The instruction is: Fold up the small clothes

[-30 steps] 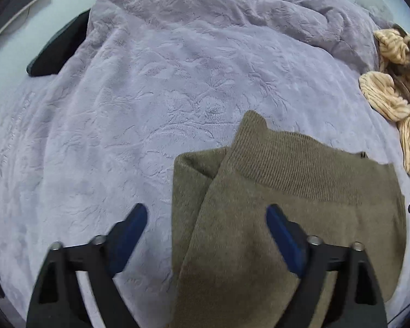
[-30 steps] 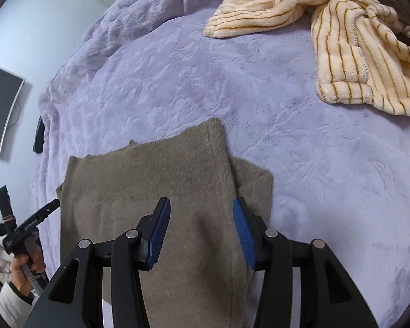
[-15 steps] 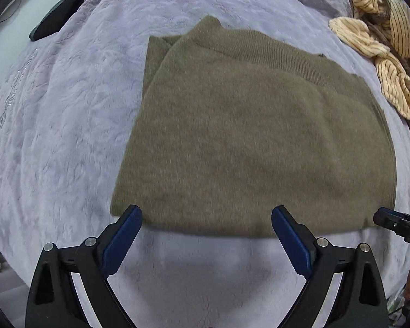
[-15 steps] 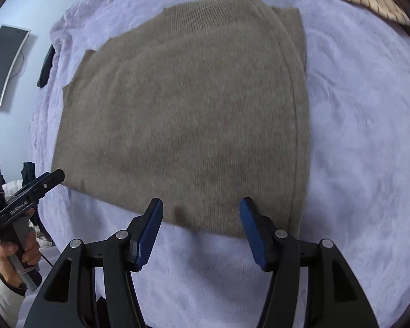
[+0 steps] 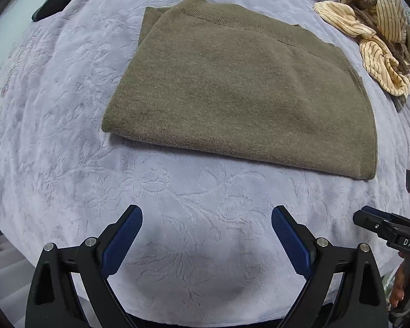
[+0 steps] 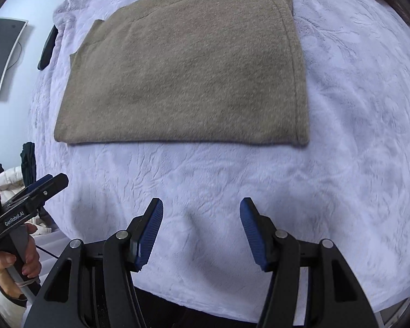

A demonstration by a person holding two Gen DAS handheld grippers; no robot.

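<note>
The olive-brown knitted garment is seen lying flat on the lilac embossed blanket, folded into a rough rectangle, its ribbed band turned to the far side and a second layer showing past the far corner. The left gripper is held wide apart over bare blanket on the near side of the fold, with nothing between its jaws. The right gripper is likewise empty, its jaws having just been opening, and is parted above bare blanket. The striped cream garment is left crumpled near the far right corner (not yet folded). If the plush blanket is pinched along with a knit edge, the fold may be dragged askew; the loose layers could also slip apart when lifted.
</note>
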